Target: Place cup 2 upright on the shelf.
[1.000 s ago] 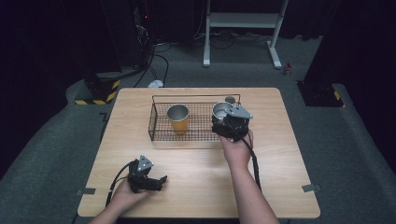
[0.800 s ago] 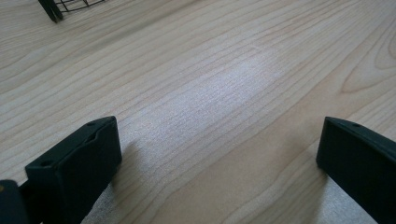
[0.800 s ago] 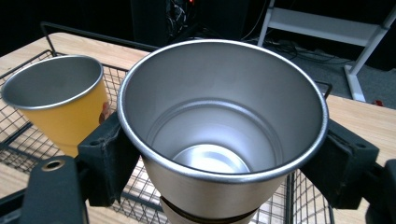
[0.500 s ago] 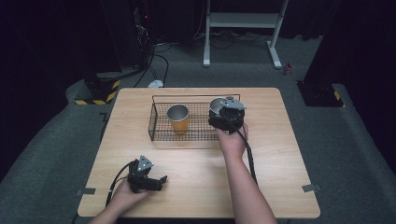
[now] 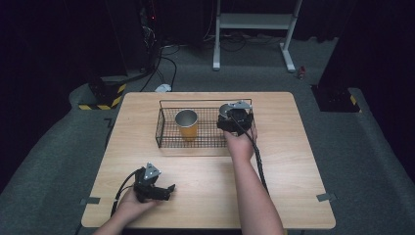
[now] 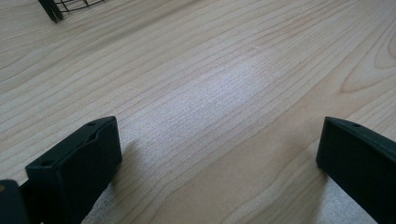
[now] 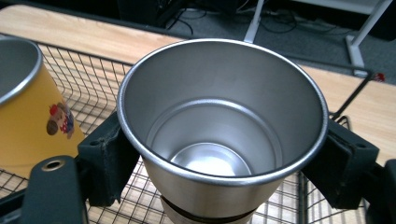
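1. The right gripper [image 7: 219, 154] has its two black jaws clamped against opposite sides of the steel cup [image 7: 219, 135], just below the rim. The cup stands upright and is empty.

2. In the high view, the right gripper [image 5: 236, 119] holds the steel cup [image 5: 226, 109] at the right end of the wire basket [image 5: 166, 142]. Whether the base rests on the basket floor or hangs just above it cannot be told.

3. The yellow cup [image 7: 28, 112] stands upright in the same basket, beside the steel cup and apart from it. In the high view the yellow cup [image 5: 186, 124] sits near the middle of the basket.

4. The left gripper [image 6: 210, 158] has its jaws spread wide with nothing between them. It rests low over bare wood of the table [image 6: 224, 84]. In the high view the left gripper [image 5: 152, 185] lies near the front edge, well apart from the basket.

5. Step in hand, as judged: setting the steel cup into the basket, at its right end.

6. The next move calls for seating the base flat on the mesh, then spreading the jaws and withdrawing straight up, clear of the rim and the basket's wire wall. The yellow cup must stay untouched.
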Demonstrator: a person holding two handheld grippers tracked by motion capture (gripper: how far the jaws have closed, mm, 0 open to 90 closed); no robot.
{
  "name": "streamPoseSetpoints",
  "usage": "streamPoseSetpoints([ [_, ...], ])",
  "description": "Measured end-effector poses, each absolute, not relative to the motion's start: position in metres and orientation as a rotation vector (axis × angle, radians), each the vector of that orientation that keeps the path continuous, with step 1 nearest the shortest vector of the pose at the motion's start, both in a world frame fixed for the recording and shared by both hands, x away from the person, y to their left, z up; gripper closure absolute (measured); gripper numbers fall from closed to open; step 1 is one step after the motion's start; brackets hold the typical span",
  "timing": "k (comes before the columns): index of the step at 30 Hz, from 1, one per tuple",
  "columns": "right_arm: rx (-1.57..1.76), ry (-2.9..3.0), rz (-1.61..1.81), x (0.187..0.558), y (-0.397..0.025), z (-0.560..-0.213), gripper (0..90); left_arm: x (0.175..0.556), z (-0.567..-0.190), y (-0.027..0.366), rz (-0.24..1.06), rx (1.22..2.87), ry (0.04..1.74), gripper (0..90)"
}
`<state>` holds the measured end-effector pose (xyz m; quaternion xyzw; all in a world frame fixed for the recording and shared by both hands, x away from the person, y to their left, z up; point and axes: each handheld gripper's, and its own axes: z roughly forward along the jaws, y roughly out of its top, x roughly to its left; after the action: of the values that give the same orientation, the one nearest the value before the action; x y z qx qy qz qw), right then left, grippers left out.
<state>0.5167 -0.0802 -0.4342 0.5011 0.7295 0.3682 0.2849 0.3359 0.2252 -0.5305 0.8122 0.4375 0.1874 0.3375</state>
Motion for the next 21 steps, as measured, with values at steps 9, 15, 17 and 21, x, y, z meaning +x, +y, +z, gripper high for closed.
streamPoseSetpoints([
  [9, 1.379, 2.003, 0.929, 0.525, -0.074, -0.450, 18.5, 0.336, -0.531, 0.225, 0.485, 2.115, 1.142, 0.4],
  [15, 1.401, 2.023, 0.907, 0.528, -0.071, -0.458, 18.6, 0.335, -0.531, 0.225, 0.483, 2.112, 1.142, 0.4],
  [17, 1.402, 2.032, 0.903, 0.530, -0.070, -0.460, 18.6, 0.335, -0.531, 0.225, 0.483, 2.112, 1.141, 0.4],
  [21, 1.413, 2.043, 0.887, 0.531, -0.067, -0.463, 18.5, 0.335, -0.531, 0.225, 0.482, 2.113, 1.142, 0.4],
])
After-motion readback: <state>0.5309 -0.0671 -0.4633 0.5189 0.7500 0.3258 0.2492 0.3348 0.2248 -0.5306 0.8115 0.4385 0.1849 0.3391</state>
